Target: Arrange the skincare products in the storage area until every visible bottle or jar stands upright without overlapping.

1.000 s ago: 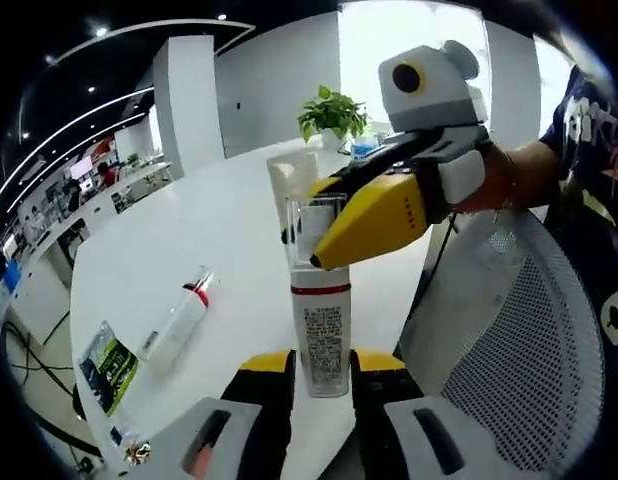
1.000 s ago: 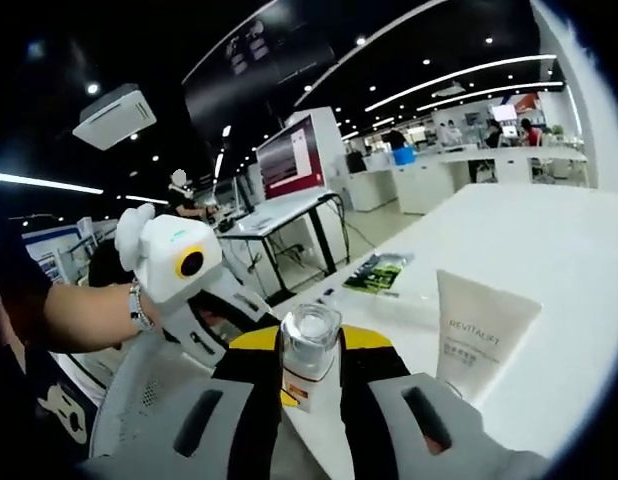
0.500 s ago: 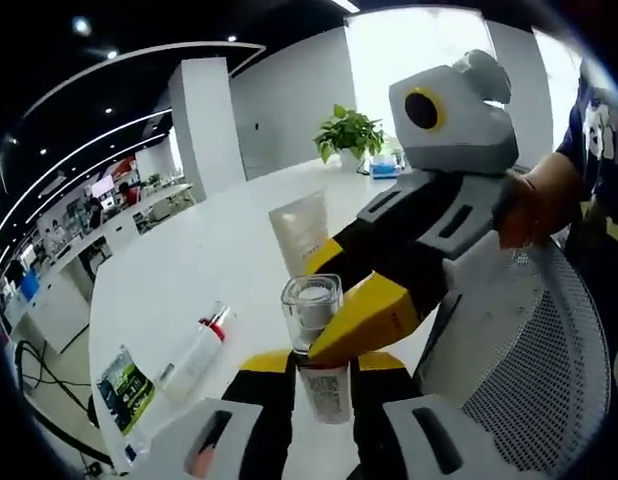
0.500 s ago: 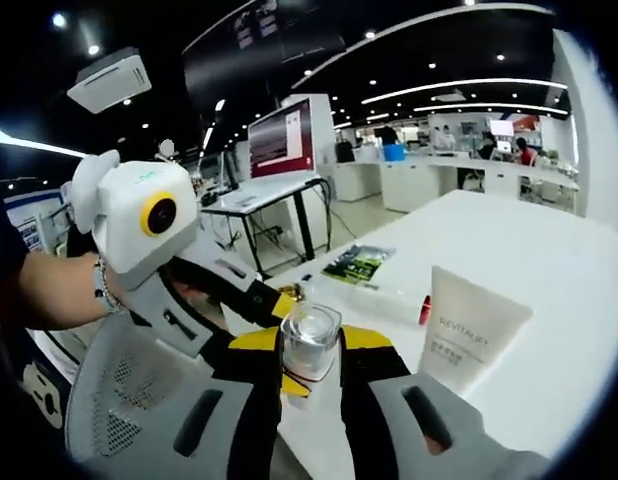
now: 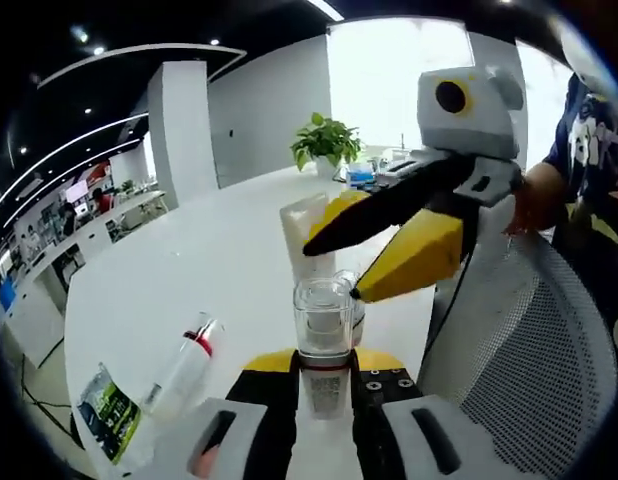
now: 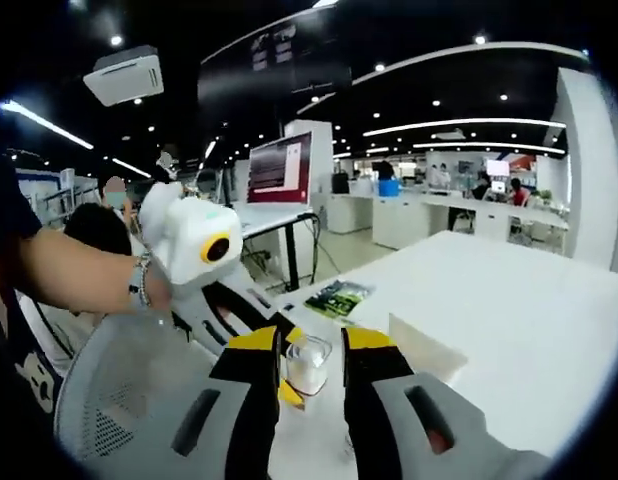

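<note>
The bottle (image 5: 325, 345) stands upright between the left gripper's (image 5: 324, 385) two black-and-yellow jaws, at the near edge of the white table (image 5: 189, 270). It has a clear, thick-walled square cap, a red band below the cap and a white body with small dark print, too fine to read. The left jaws lie close against the body on both sides and appear clenched on it. In the right gripper view the same bottle (image 6: 308, 365) shows between the right gripper's (image 6: 311, 372) jaws, cap end toward the camera; these jaws stand apart from the cap with a gap on each side, so the right gripper is released. In the left gripper view the right gripper (image 5: 374, 245) enters from the right, held by a hand (image 5: 534, 200), its yellow tips spread just above and beside the cap. Behind the bottle a white tube (image 5: 307, 235) stands upright on its cap; its lettering cannot be read. A second bottle (image 5: 181, 368), white with a red band and clear cap, lies on its side to the left. Beside it lies a flat packet (image 5: 107, 420) with green and black print, not legible. A potted plant (image 5: 327, 140) stands at the far table edge. A grey mesh chair (image 5: 529, 360) is at the right.
</note>
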